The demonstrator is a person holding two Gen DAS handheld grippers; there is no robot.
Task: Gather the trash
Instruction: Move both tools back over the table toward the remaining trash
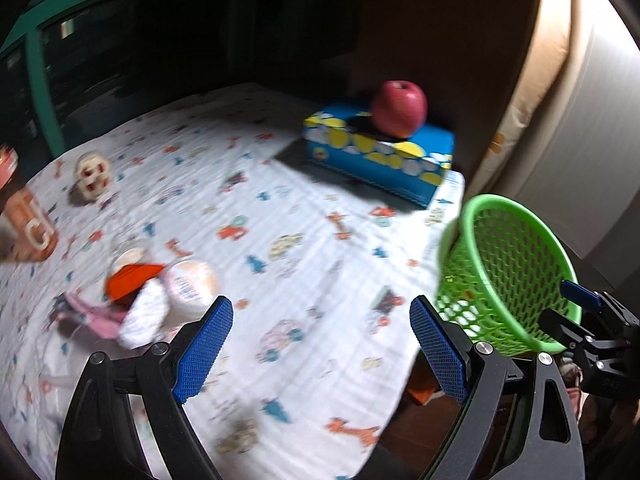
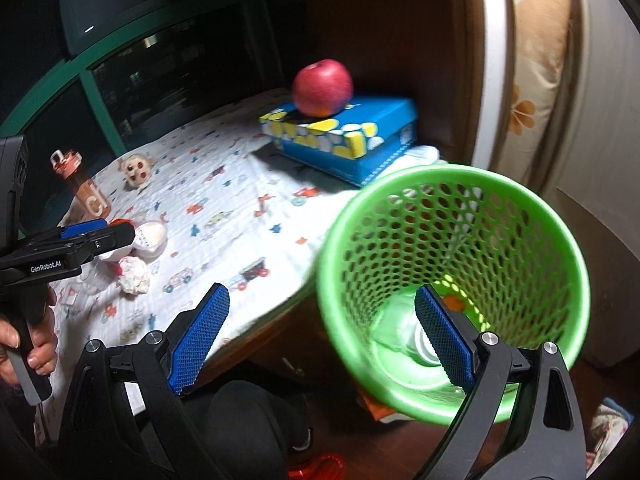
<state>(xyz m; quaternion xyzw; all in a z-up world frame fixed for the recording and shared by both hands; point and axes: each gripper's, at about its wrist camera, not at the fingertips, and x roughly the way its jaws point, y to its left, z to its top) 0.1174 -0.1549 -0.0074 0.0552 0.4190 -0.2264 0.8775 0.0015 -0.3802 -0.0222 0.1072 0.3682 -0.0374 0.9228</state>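
Now: both grippers' fingers spread wide, nothing held.
Green basket [image 2: 452, 280] tilted beside desk [image 1: 304, 248]; crumpled trash [image 1: 144, 316] near left gripper [image 1: 320, 348].

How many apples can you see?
1. A red apple sits on top of the blue tissue box at the far side of the table. Nothing else here looks like an apple, though the green basket hides part of the scene.
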